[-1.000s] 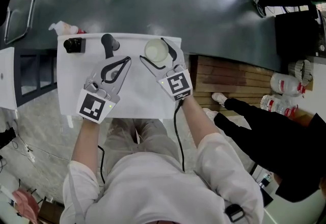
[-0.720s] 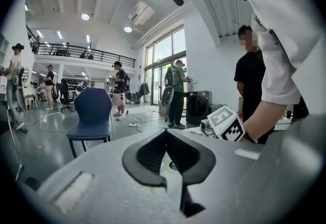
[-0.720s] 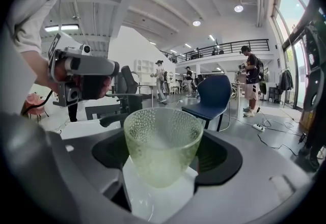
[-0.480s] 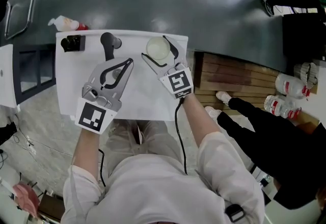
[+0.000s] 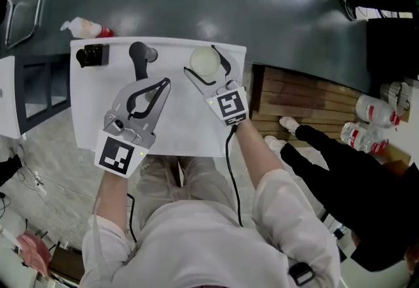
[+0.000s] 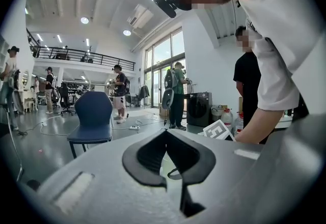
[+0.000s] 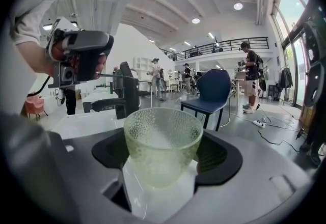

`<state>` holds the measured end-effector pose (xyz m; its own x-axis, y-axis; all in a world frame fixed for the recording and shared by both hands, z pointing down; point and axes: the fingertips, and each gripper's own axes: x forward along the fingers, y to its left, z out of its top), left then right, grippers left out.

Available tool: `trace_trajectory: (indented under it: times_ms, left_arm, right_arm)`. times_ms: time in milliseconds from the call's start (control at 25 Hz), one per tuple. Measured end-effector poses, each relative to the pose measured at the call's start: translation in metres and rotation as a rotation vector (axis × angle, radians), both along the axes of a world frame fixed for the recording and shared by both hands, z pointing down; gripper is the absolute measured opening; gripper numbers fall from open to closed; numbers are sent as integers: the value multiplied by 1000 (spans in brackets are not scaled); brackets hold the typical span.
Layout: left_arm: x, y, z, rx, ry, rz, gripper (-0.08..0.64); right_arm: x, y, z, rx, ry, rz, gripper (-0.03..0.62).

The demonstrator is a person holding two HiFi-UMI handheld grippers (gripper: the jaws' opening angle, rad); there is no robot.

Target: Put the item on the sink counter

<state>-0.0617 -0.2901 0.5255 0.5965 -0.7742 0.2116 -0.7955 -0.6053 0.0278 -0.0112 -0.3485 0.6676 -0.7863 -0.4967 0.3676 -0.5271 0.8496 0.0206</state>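
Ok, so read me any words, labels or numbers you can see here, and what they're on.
No readable text anywhere.
Left gripper and right gripper: black-and-white square marker patterns, no letters.
Pale green dimpled glass cup: unmarked.
Red-labelled plastic bottles at the far right: print too small to read.

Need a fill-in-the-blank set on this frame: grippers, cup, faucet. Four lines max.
1. The glass cup sits between the jaws of the ___ hand-held gripper.
2. The left hand-held gripper, jaws together, holds ___.
3. The faucet on the white counter is coloured ___.
4. In the head view, the faucet stands to the cup's ___.

Missing words: right; nothing; black; left.
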Motion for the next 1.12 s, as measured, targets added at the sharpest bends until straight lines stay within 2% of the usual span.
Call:
trace_trajectory:
  times_ms: [600,1120]
  left_arm:
    - [-1,2,6,6,-13,15,6]
    - [0,2,7,18,-14,35,6]
  right_arm:
    - [-3,-3,21,15,9,-6,383]
    - [-7,-2,27,67,14,-18,383]
